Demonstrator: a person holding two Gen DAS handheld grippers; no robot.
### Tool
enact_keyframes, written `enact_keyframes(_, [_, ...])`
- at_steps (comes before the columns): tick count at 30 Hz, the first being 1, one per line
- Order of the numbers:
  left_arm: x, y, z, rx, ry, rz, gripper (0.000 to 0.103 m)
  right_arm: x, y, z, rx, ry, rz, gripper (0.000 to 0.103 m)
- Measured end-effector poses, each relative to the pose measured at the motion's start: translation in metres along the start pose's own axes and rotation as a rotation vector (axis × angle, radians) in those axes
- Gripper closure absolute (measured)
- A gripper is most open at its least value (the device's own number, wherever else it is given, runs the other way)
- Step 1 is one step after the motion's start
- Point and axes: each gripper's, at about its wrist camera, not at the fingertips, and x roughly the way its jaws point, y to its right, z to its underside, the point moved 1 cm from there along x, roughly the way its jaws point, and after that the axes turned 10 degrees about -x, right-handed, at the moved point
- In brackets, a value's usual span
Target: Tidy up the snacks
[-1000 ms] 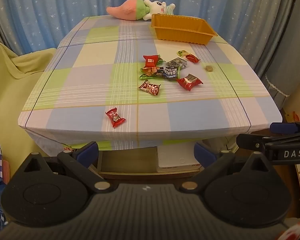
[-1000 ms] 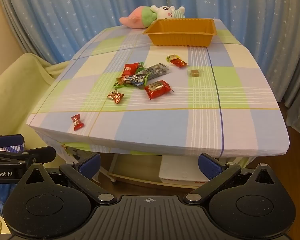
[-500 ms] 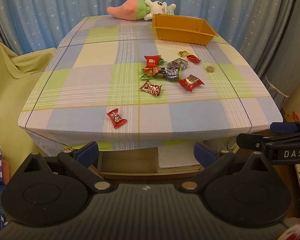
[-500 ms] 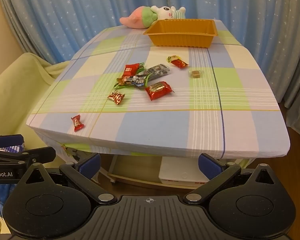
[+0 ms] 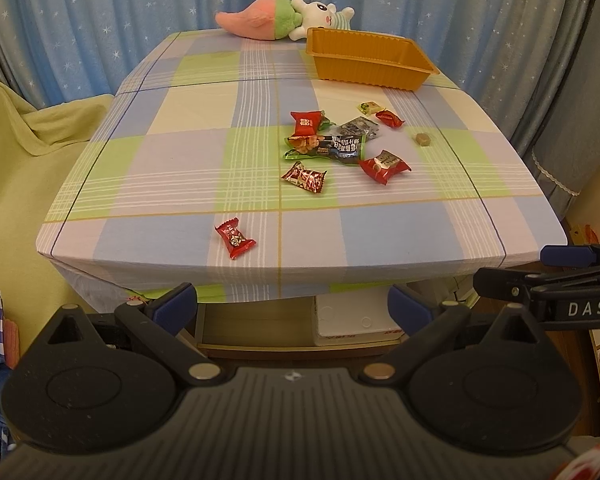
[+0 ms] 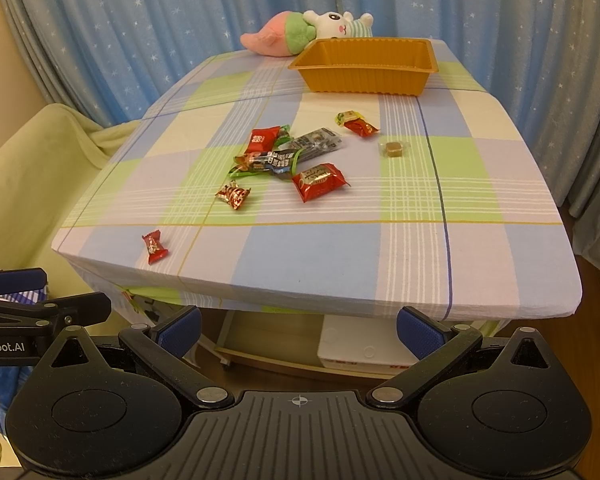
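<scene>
Several wrapped snacks lie on the checked tablecloth (image 5: 172, 160): a lone red candy (image 5: 235, 237) near the front edge, a cluster of red and green packets (image 5: 324, 146) in the middle, a red packet (image 6: 318, 181) and a small brown cube (image 6: 393, 149). An empty orange tray (image 5: 368, 64) stands at the far end; it also shows in the right wrist view (image 6: 366, 65). My left gripper (image 5: 293, 307) and right gripper (image 6: 298, 330) are both open and empty, held below and in front of the table's front edge.
A plush toy (image 5: 284, 20) lies behind the tray, against blue star curtains. A green sofa (image 5: 16, 168) stands to the left of the table. A white box (image 6: 360, 350) and a wooden shelf sit under the table.
Both grippers have moved slightly closer to the table and risen a little; the table fills more of each view. Nothing on the table has moved.
</scene>
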Motion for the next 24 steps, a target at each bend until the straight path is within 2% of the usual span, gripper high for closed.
enact_keyframes(24, [-0.002, -0.0034, -0.0014, -0.001, -0.006, -0.001, 0.001, 0.0056, 0.0005, -0.0052, -0.001, -0.004, 0.002, 0.0])
